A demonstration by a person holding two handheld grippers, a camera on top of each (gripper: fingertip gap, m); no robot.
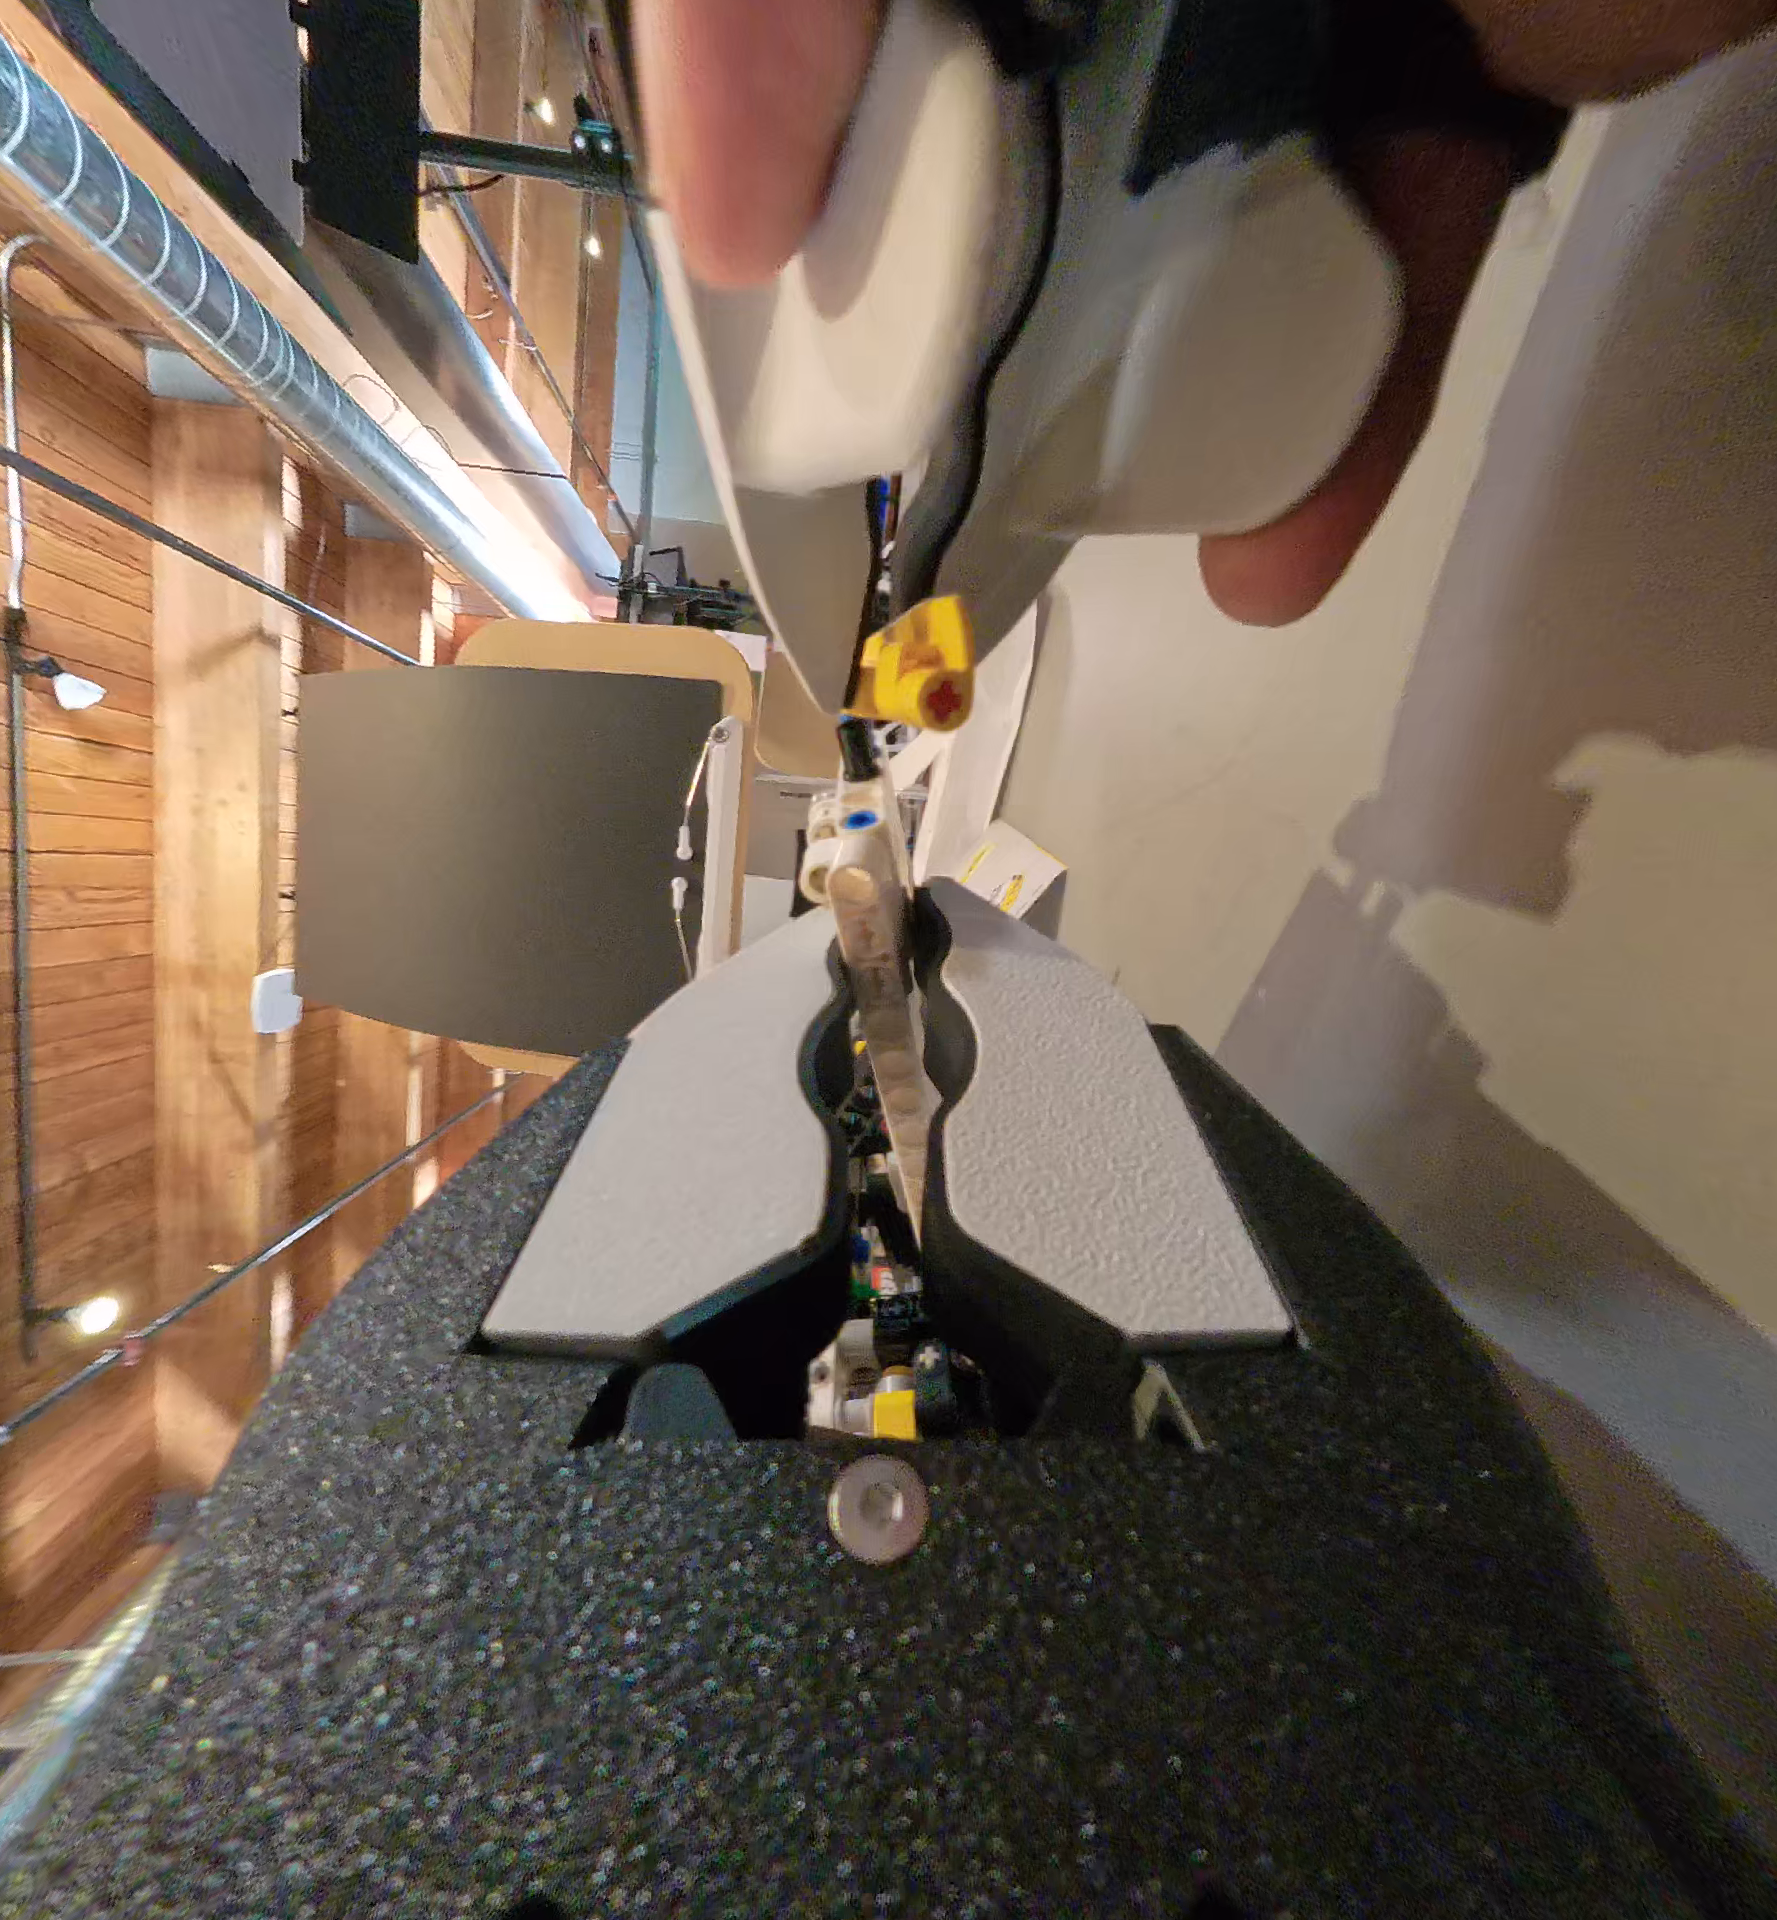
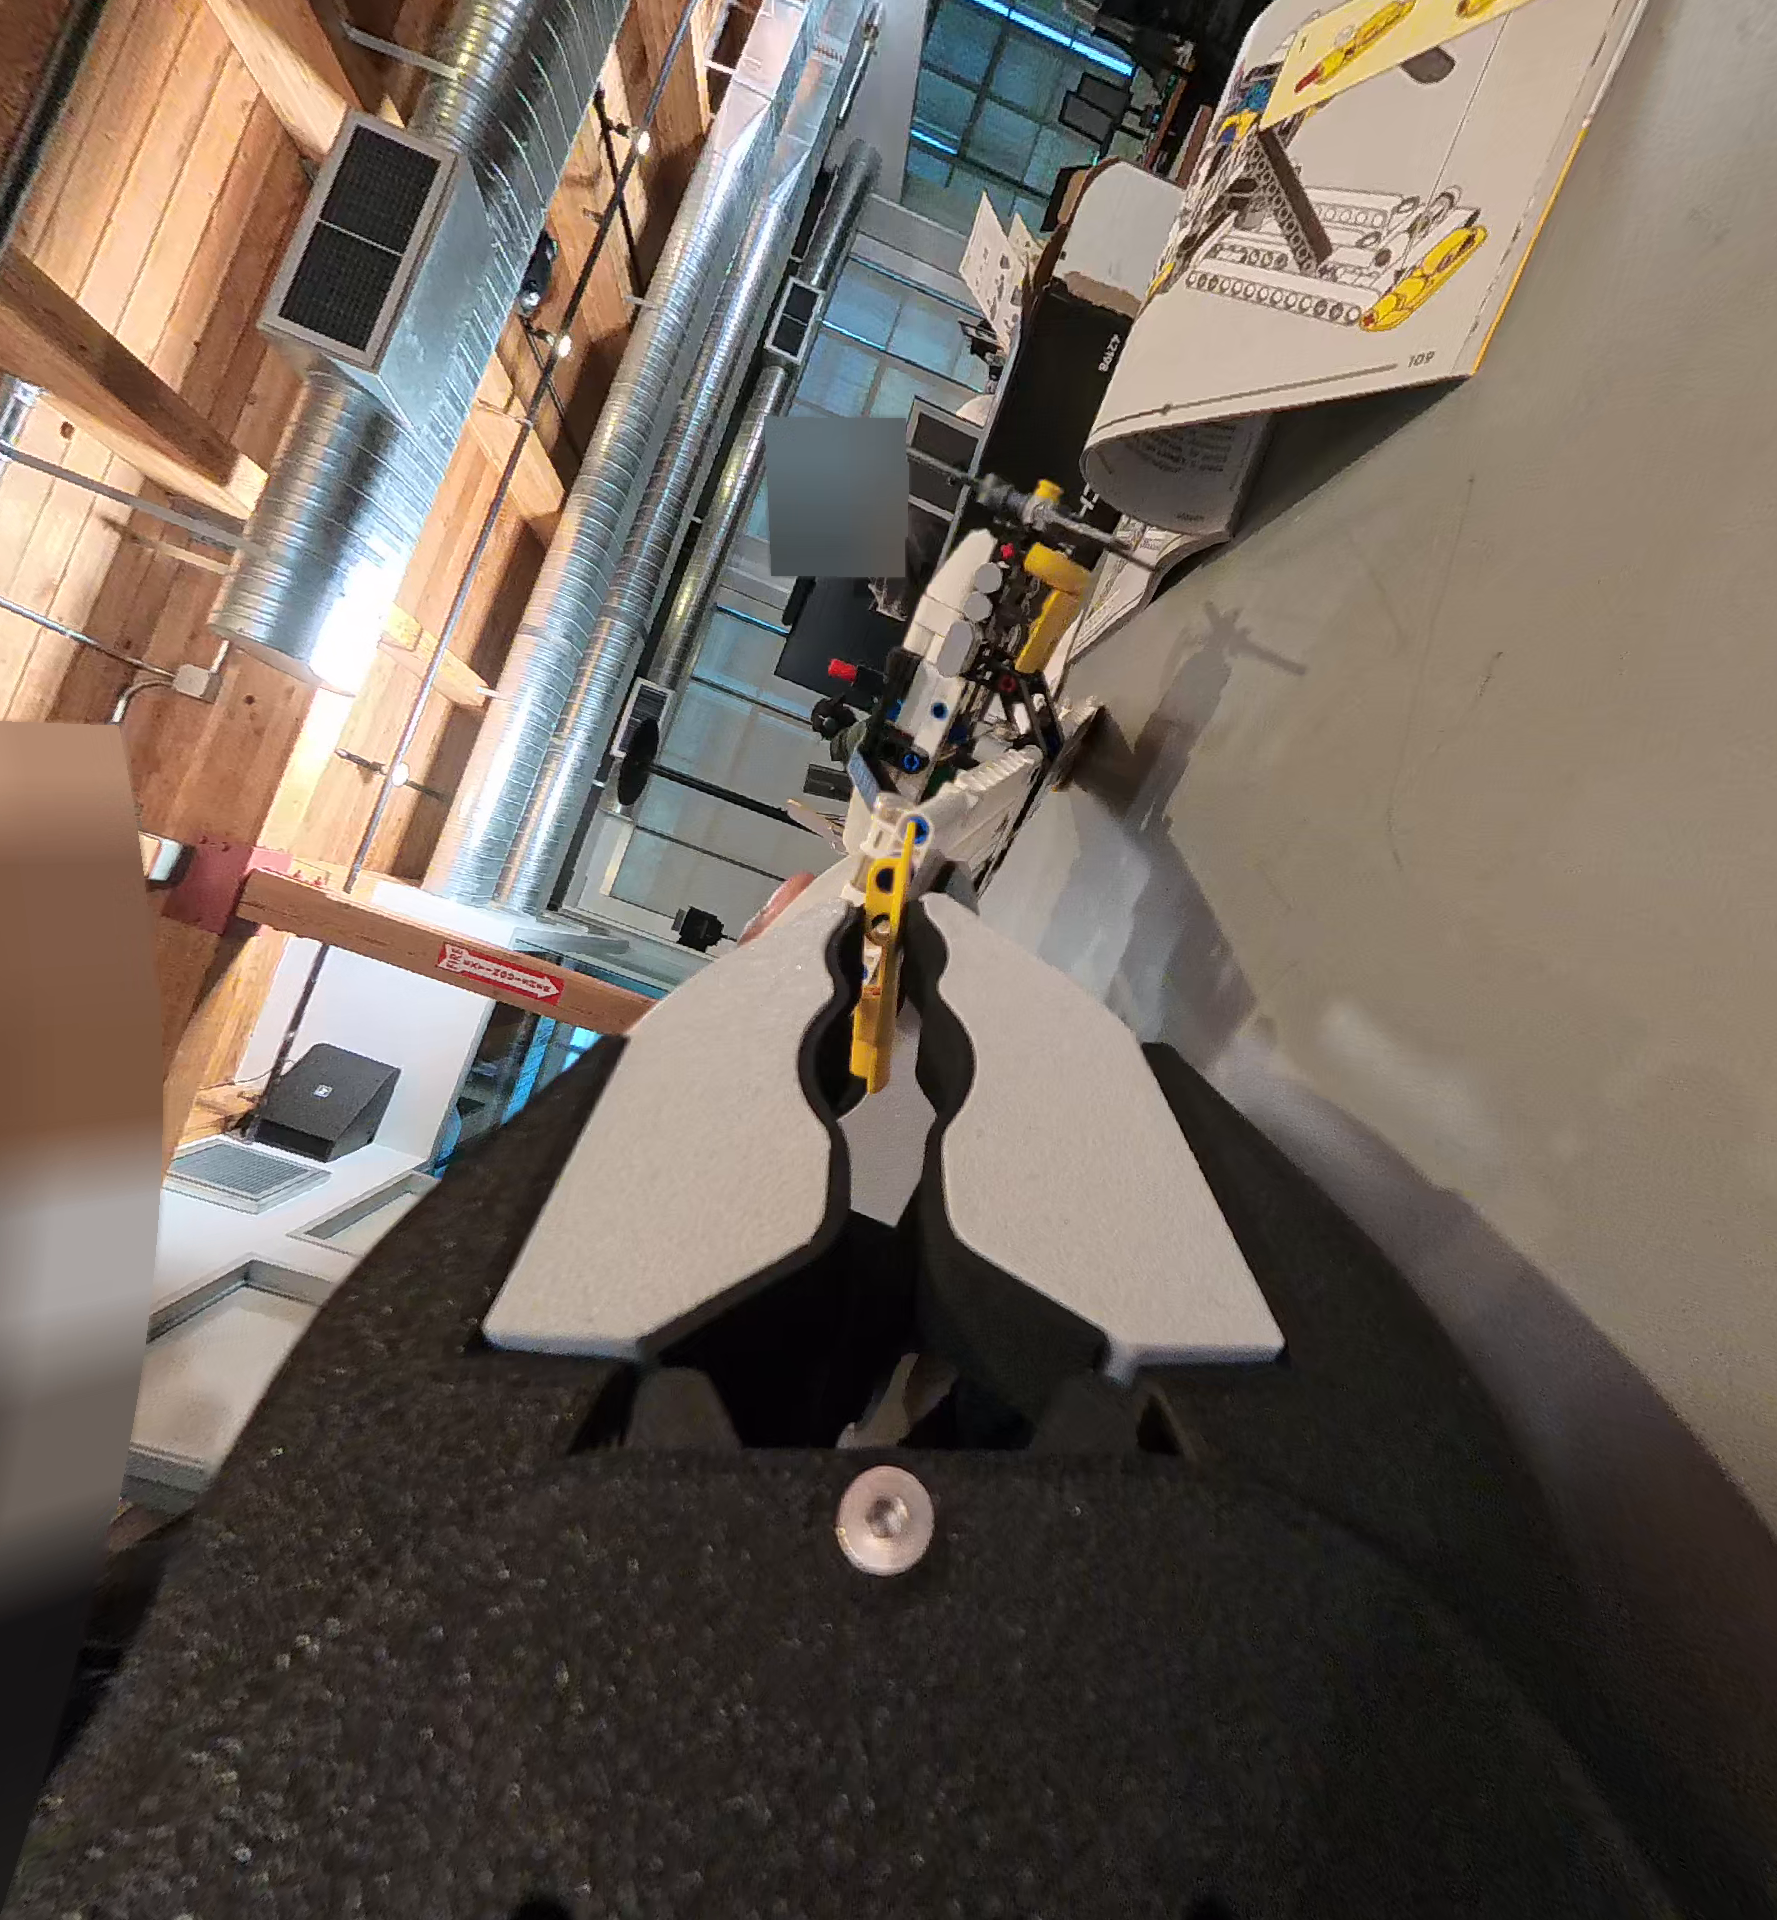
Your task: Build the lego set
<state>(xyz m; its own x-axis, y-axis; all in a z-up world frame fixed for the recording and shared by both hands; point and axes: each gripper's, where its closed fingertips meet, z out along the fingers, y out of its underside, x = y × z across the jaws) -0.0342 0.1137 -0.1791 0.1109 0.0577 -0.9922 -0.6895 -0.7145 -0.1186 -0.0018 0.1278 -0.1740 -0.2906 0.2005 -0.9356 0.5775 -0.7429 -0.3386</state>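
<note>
Grippers both clamped: left gripper [image 1: 879, 935] on white beam [image 1: 876, 966] w/ yellow connector [image 1: 915, 675]; right gripper [image 2: 884, 935] on yellow beam [image 2: 882, 966].

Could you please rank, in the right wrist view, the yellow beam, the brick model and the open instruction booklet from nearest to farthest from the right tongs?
1. Yellow beam: clamped between the right tongs.
2. Brick model: just beyond the tips, on the grey table.
3. Instruction booklet: farthest, at the table's far end, upper right.

Both grippers [image 1: 879, 935] [image 2: 884, 935]: speckled black bodies, grey textured wavy-edged jaws, one silver screw [image 1: 878, 1507] each
</note>
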